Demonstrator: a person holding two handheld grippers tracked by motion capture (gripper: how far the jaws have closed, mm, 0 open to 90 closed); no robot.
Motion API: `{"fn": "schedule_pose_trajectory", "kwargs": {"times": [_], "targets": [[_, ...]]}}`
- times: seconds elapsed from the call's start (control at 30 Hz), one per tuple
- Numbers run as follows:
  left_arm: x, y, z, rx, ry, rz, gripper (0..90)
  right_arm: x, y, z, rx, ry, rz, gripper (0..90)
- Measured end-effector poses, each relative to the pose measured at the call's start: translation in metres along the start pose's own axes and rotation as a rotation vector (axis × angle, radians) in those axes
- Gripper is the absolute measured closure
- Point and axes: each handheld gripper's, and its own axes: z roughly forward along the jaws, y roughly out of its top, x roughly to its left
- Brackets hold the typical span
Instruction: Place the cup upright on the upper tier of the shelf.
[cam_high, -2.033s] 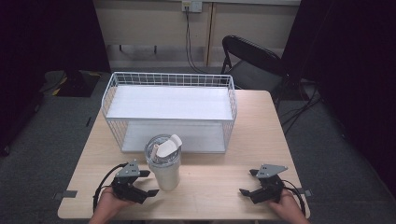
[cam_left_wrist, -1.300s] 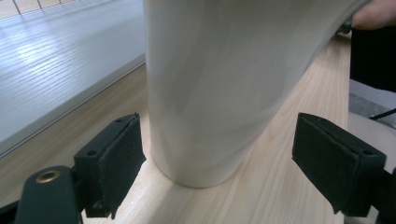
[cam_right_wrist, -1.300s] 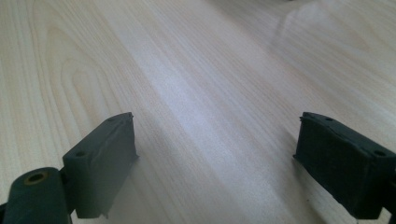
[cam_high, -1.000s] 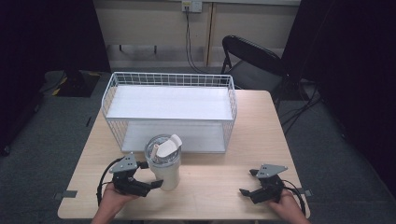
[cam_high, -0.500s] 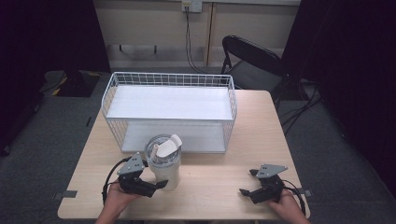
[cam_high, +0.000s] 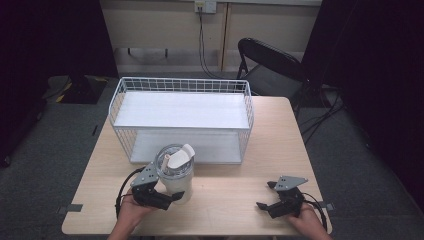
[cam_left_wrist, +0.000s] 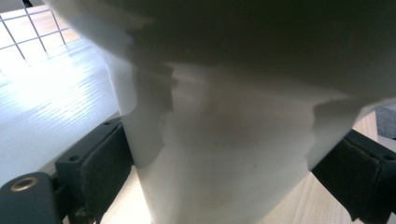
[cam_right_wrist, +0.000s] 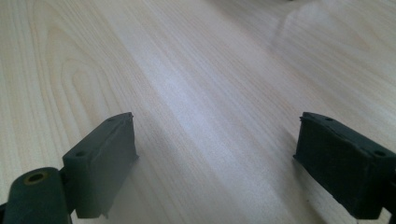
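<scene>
Closing on the tumbler (cam_high: 176, 174), the left gripper (cam_high: 165, 196) has its jaws spread around the body, seemingly not yet clamped; the tumbler stands just before the wire basket (cam_high: 181, 117); lifting remains; the right gripper (cam_high: 267, 205) rests wide open, empty.

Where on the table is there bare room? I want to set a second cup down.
Bare wood lies between the white tumbler and the right gripper, and right of the wire basket. It is crowded at the front left, where the left gripper brackets the tumbler beside the basket.
</scene>
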Motion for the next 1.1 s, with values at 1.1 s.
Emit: {"fn": "schedule_pose_trajectory", "kwargs": {"times": [1.1], "targets": [[-0.0082,-0.0027,0.0088,-0.163,0.06,0.037,9.4,0.0,0.0,0.0,0.0,0.0,0.0,11.7]]}}
